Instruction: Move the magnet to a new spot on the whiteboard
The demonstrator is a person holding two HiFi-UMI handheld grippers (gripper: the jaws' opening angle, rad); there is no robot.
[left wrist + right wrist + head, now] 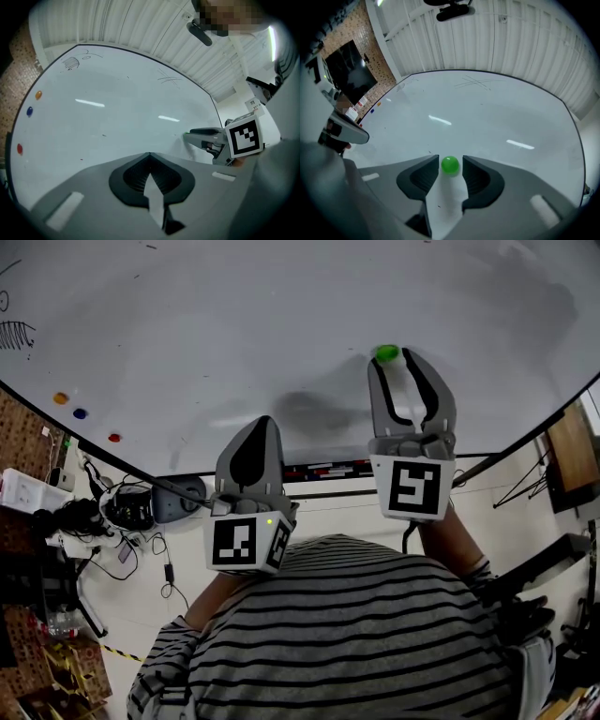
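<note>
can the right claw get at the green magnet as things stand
Probably yes: the right claw is open with the green magnet already between its tips on the whiteboard, and nothing blocks it.

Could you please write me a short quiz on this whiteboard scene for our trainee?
1. True or false: the left claw is shut and empty.
2. Where is the green magnet? A: between the right claw's open jaws; B: in the left claw; C: on the floor.
3. Fill in: near the whiteboard's left edge sit an orange magnet, a blue magnet and a ___ one.
Key: 1 true; 2 A; 3 red, the red magnet.
</note>
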